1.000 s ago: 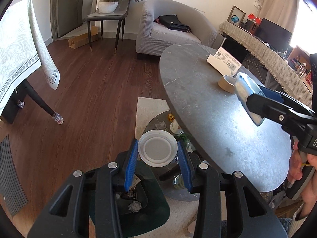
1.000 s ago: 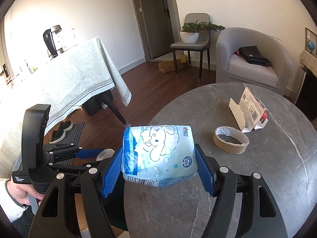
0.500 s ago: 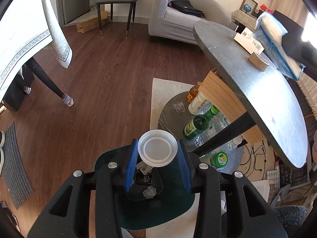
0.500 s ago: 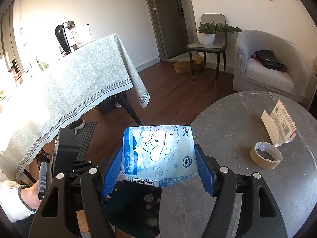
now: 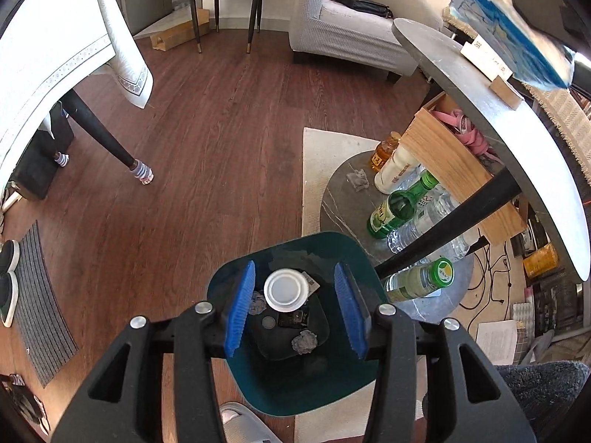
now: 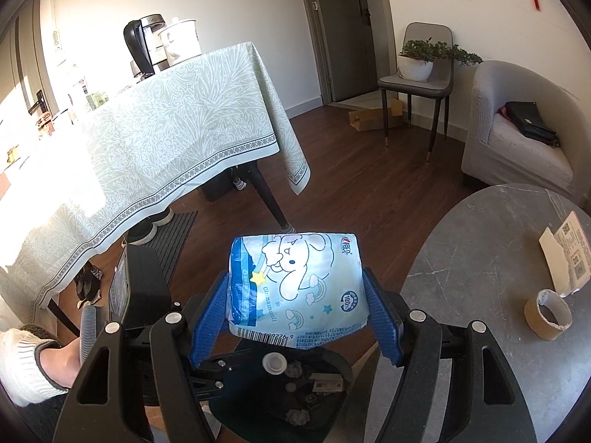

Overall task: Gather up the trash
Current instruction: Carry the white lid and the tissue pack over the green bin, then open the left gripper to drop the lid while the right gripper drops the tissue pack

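In the left wrist view, the left gripper point(image 5: 293, 304) hangs directly above the dark green trash bin point(image 5: 236, 365), its blue pads spread wide with nothing between them. A white round lid point(image 5: 286, 290) lies down inside the bin, apart from both pads, among crumpled grey scraps point(image 5: 304, 342) and a dark wrapper. Just beside the bin, toward the round grey table point(image 5: 491, 118), a green glass bottle point(image 5: 400, 206) and clear plastic bottles point(image 5: 424, 221) lie on a low marble base under the tabletop. In the right wrist view, the right gripper point(image 6: 295, 317) has its blue pads pressed against both sides of a pale blue tissue pack point(image 6: 295, 288) printed with a cartoon dog, held above the bin point(image 6: 332, 361), whose opening shows below it with the lid point(image 6: 273, 363) and scraps inside. The left gripper's black body point(image 6: 140, 295) sits beside the bin on the side away from the table point(image 6: 480, 258), where a cardboard tape core point(image 6: 546, 313) and torn paper packet point(image 6: 565, 254) rest, well apart from the bin.
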Demonstrator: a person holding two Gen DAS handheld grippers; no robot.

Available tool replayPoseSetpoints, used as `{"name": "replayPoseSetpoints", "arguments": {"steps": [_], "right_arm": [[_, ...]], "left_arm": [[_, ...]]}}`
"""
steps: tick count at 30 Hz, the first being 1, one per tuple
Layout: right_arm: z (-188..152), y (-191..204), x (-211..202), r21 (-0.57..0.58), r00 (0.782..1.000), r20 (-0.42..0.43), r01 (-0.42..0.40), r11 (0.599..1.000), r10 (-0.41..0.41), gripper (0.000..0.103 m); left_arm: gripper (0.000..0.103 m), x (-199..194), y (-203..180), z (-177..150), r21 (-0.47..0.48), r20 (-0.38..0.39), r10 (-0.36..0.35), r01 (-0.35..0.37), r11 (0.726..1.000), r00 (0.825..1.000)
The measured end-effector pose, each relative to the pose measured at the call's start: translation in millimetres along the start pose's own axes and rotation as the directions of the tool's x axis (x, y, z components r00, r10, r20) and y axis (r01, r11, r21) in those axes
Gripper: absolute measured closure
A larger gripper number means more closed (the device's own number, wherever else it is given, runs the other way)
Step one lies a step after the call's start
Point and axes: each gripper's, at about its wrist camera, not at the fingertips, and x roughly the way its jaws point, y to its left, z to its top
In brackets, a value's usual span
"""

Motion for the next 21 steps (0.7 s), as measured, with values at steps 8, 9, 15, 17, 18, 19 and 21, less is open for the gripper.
{"name": "replayPoseSetpoints", "arguments": {"steps": [8,9,15,17,18,19,21], "right_arm": [[1.8,22.2,23.4,-0.043,0.999,-0.039,-0.013,0.999,0.011,0.032],[1.4,24.3,26.5,-0.048,0.999,-0.045,-0.013,0.999,0.011,0.032],[-7.5,38.4,49.1,-0.084,0.995,-0.100,-0.013,0.996,0.005,0.033],[-12.4,41.8,56.0,-0.094,0.993,-0.121,-0.011,0.996,0.000,0.033],[-15.2,43.1,59.6,-0.099,0.991,-0.133,-0.011,0.995,-0.002,0.033],[-18.0,44.4,62.7,-0.104,0.990,-0.144,-0.010,0.995,-0.005,0.033],[-23.7,46.5,68.7,-0.113,0.986,-0.167,-0.009,0.994,-0.011,0.033]], "left_arm": [[0.051,-17.1,37.6,-3.1,-0.073,0.033,0.024,-0.022,0.997,0.999],[0.051,-20.2,42.5,-2.0,-0.084,0.041,0.028,-0.024,0.996,0.999],[0.053,-45.5,68.6,3.1,-0.143,0.106,0.041,-0.026,0.989,0.993],[0.054,-54.2,75.3,5.0,-0.166,0.130,0.036,-0.014,0.986,0.991],[0.055,-58.2,78.4,6.7,-0.174,0.142,0.031,-0.006,0.985,0.989],[0.055,-62.5,80.4,8.1,-0.181,0.154,0.027,0.001,0.984,0.988],[0.057,-72.8,83.0,11.7,-0.188,0.179,0.021,0.013,0.982,0.984]]}}
